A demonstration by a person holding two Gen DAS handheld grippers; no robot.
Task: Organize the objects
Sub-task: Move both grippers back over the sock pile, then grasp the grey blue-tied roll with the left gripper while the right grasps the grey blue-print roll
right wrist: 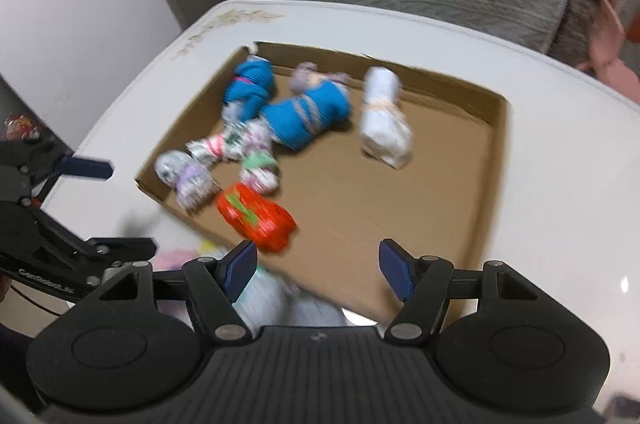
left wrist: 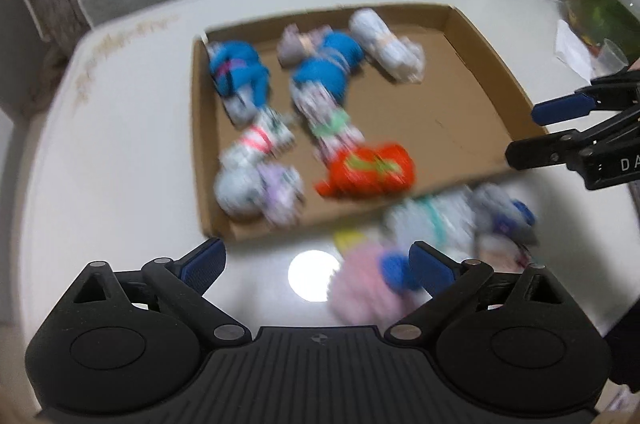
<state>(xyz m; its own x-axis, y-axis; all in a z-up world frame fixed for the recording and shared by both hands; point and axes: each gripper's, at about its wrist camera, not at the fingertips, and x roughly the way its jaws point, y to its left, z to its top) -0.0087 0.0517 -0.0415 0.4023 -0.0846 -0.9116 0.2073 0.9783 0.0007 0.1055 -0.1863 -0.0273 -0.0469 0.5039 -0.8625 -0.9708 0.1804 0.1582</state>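
1. Cardboard tray fills mid-frame on a white table, holding rolled socks.
2. More socks lie at lower right, outside it.
3. Left gripper and right gripper both gape, empty.

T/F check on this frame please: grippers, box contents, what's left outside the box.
1. Both grippers are open and hold nothing. True: the left gripper and the right gripper both show spread fingers with nothing between them.
2. The cardboard box is empty. False: several rolled bundles lie in it, mostly on one side.
3. The red bundle lies inside the box near its front edge. True.
4. Every bundle is already in the box. False: a pink bundle and others lie on the table outside it.
5. The white bundle is stacked on the red one. False: they lie apart.
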